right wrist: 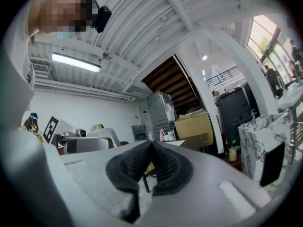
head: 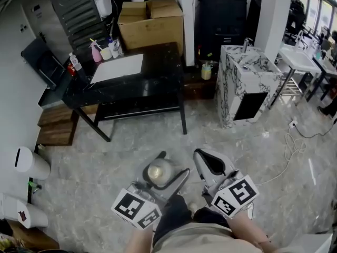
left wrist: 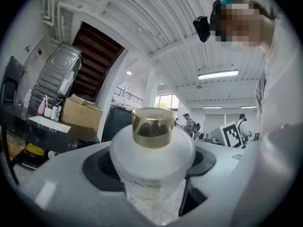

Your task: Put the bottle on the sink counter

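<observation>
- The left gripper (head: 160,168), close to the person and well short of the marble sink counter (head: 234,96), grasps the frosted, gold-capped bottle (left wrist: 152,150). Its jaws are spread wide round the body.
- The right gripper (right wrist: 150,162), just beside it on the counter's side, is clenched, pads touching, with nothing between.
- The black table (head: 158,78) stands left of the counter, with a cardboard box (head: 151,22) at its far edge.

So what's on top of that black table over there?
The black table holds a white sheet, a pink spray bottle and some cups. The cardboard box covers its far edge, so whether the box rests on it cannot be seen.
</observation>
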The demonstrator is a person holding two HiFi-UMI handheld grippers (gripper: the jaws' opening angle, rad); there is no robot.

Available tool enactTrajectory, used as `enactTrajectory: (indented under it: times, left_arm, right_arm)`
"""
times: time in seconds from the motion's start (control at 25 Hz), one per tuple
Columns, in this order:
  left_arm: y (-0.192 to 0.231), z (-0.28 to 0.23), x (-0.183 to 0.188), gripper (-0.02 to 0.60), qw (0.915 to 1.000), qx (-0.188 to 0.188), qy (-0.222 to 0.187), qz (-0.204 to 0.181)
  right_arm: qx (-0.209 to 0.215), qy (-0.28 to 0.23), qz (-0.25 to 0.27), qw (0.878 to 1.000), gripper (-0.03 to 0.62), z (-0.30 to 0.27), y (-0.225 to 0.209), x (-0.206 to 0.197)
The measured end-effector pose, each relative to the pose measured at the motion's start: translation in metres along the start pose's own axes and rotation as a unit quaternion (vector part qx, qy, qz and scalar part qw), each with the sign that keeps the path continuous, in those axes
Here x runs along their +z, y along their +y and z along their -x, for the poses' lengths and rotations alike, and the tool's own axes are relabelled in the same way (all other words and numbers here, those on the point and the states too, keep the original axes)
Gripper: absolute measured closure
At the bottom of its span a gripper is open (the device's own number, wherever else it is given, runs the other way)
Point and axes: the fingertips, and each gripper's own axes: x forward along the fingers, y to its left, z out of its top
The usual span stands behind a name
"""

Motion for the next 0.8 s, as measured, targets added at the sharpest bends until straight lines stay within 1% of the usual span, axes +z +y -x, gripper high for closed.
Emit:
enactTrajectory:
  times: [0.08, 0.16, 0.24, 0.36, 0.64, 0.72, 0.8]
  left_arm:
    - [0.005, -0.002, -0.002, 0.232, 1.0, -0.007, 0.0, 0.004]
    - [0.011, -0.008, -0.004, 0.232, 0.9999, -0.016, 0.0, -0.002]
    - [0.02, -0.019, 0.0, 0.232, 0.9997, -0.023, -0.004, -0.009]
    - [0.039, -0.036, 0.006, 0.232, 0.9996, -0.028, -0.006, -0.004]
    - [0.114, -0.08, 0.017, 0.232, 0.9998, -0.01, -0.01, 0.013]
    - [0.136, -0.092, 0.022, 0.232, 0.9996, -0.008, -0.012, 0.022]
    - [0.156, -0.104, 0.028, 0.232, 0.9996, -0.01, -0.014, 0.023]
  right_arm:
    - [0.005, 0.002, 0.003, 1.0, 0.591, -0.008, 0.0, -0.002]
    - [0.006, 0.002, 0.001, 1.0, 0.591, -0.014, -0.005, -0.006]
    - [0.001, 0.005, -0.012, 1.0, 0.591, -0.024, -0.018, -0.011]
    - [-0.007, 0.013, -0.02, 1.0, 0.591, -0.043, -0.036, -0.011]
    - [-0.017, 0.003, 0.0, 1.0, 0.591, -0.109, -0.079, 0.003]
    - [-0.021, -0.004, 0.006, 1.0, 0.591, -0.128, -0.091, 0.011]
    - [-0.026, -0.011, 0.008, 1.0, 0.591, -0.149, -0.104, 0.02]
